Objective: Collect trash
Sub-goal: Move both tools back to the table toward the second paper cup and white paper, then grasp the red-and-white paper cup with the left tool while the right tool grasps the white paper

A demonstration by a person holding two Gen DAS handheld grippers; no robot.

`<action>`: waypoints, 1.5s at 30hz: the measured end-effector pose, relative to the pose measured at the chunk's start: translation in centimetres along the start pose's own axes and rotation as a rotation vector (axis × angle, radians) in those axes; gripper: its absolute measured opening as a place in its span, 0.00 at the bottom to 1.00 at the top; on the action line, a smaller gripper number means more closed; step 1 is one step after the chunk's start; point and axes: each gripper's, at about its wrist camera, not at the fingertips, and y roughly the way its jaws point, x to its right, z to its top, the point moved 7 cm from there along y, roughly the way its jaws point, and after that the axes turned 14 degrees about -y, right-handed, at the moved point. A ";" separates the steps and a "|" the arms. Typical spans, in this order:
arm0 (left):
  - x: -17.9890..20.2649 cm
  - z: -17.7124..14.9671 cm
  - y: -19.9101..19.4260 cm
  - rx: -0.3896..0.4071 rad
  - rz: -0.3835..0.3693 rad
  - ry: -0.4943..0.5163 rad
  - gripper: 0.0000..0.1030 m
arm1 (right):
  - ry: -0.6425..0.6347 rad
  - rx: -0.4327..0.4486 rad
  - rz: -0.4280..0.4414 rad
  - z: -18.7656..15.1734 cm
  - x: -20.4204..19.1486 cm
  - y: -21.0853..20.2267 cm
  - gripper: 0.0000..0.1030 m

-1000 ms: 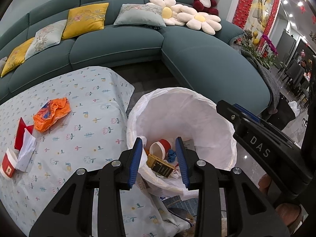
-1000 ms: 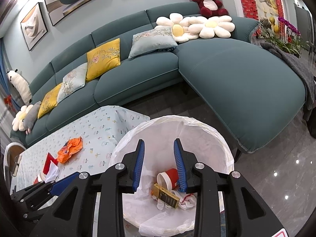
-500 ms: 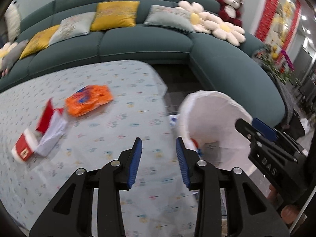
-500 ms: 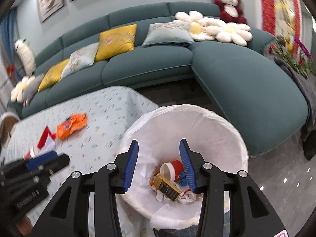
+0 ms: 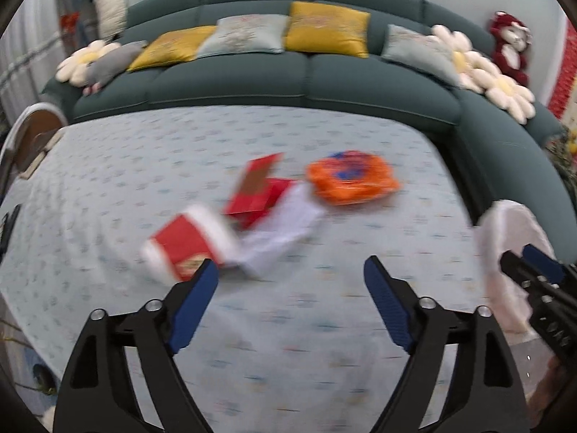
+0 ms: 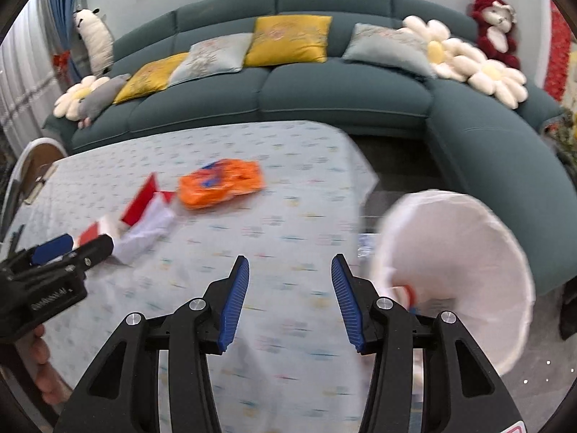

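My left gripper [image 5: 290,296] is open wide and empty above the table. Just beyond its left finger lie a red and white paper cup [image 5: 191,243] on its side, a white tissue [image 5: 285,227] and a red carton [image 5: 258,189]. An orange wrapper [image 5: 351,176] lies farther right. My right gripper [image 6: 290,296] is open and empty over the table, left of the white-lined trash bin [image 6: 465,267]. The orange wrapper [image 6: 221,182], red carton [image 6: 142,200] and tissue [image 6: 144,232] show at its left, and the left gripper [image 6: 54,263] reaches toward them.
The table wears a pale floral cloth [image 5: 288,324]. A teal sofa [image 6: 324,86] with cushions and plush toys curves behind it. The bin [image 5: 505,252] stands at the table's right end, on a grey floor. A chair [image 5: 32,133] is at far left.
Both grippers swung left from over the bin to over the table. Both opened wider, the left most. The views are motion blurred.
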 end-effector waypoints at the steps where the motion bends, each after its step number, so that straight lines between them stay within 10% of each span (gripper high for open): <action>1: -1.8 0.4 0.5 -0.004 0.024 -0.023 0.78 | -0.005 -0.003 0.012 0.3 -0.9 0.4 0.45; 17: -12.1 2.9 6.8 -0.123 0.024 -0.243 0.78 | -0.086 -0.096 0.139 4.4 -14.6 8.7 0.45; 41: -12.8 2.2 8.7 -0.199 -0.126 -0.320 0.51 | 0.040 -0.197 0.208 4.9 -16.8 14.7 0.51; 45: -12.4 2.3 8.8 -0.213 -0.132 -0.295 0.57 | 0.032 -0.190 0.223 3.9 -16.5 14.4 0.32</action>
